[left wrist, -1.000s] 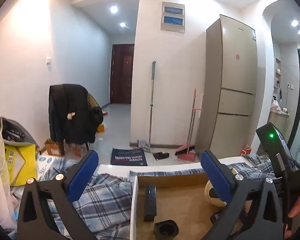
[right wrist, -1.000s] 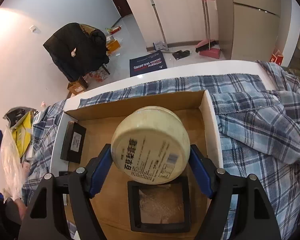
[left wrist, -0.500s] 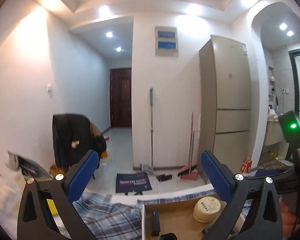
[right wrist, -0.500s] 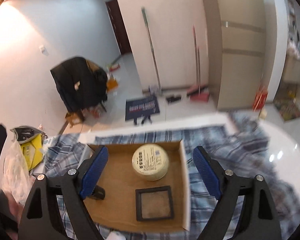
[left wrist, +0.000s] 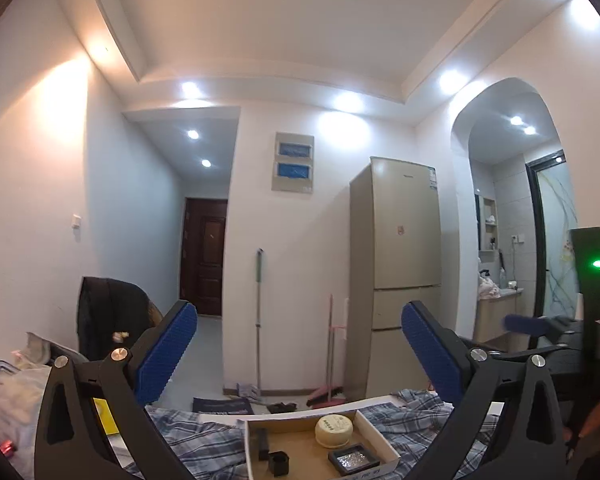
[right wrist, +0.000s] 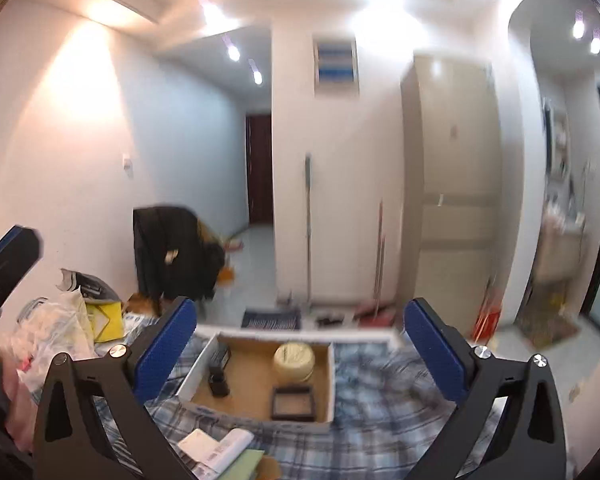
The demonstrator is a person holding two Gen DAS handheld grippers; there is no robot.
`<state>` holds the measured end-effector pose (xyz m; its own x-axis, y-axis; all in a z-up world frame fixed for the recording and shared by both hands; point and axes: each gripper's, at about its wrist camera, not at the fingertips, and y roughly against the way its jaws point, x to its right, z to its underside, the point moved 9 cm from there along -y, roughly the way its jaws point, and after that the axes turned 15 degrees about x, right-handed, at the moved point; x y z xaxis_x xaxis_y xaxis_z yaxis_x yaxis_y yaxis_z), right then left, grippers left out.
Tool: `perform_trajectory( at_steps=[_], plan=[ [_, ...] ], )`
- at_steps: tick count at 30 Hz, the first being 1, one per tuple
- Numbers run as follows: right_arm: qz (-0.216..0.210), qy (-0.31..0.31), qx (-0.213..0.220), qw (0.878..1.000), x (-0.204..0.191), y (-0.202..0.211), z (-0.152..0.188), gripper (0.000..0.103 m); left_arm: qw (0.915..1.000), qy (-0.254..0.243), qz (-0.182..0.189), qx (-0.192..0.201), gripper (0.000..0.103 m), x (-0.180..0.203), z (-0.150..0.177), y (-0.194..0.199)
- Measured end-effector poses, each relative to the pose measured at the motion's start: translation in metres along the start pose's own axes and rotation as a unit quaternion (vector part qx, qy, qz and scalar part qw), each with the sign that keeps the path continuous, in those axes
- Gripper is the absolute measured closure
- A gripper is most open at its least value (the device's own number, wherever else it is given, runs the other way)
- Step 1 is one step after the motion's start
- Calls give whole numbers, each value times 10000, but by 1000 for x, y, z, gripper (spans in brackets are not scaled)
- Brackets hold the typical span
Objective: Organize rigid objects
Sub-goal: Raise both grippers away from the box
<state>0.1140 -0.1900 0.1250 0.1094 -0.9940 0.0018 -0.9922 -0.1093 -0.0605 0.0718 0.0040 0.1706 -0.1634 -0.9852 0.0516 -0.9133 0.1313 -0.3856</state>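
Now both hand-held grippers, left [left wrist: 299,354] and right [right wrist: 300,344], spread wide, empty, above cardboard tray [right wrist: 204,364] holding cream jar [right wrist: 294,361].

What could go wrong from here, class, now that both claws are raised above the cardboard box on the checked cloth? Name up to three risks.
1. The round cream tin sits close to the square black frame; a wide claw reaching for either might knock the other.
2. The cardboard box rests on rumpled checked cloth, so it may slide when nudged.
3. The right wrist view is blurred, which suggests fast motion; the right claw could misjudge its next approach.
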Motion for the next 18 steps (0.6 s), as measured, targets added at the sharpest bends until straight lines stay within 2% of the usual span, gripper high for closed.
perform_trajectory(
  at_steps=[2,4,6,8,11,14,18],
  plan=[
    [30,10,-22,10000,0,13,1,0,9996,-59,-78,250,0,0,-9,16],
    [31,-201,-199,9996,0,19,6,0,9988,-268,-260,318,0,1,-15,27],
    [-40,-478,-330,9983,1,23,12,0,9990,-228,-351,170,0,1,-17,34],
    [-27,-612,-484,9969,3,24,20,0,9991,11,-400,-163,0,-1,-15,43],
    [-143,-818,-768,9936,2,31,33,0,9979,268,107,-580,0,9,-7,54],
    [-620,-1300,-1067,9838,-5,35,47,0,9979,192,-23,-626,0,9,3,58],
    [-469,-1069,-1005,9881,-5,34,59,0,9966,86,-146,-805,0,9,25,53]
  ],
)
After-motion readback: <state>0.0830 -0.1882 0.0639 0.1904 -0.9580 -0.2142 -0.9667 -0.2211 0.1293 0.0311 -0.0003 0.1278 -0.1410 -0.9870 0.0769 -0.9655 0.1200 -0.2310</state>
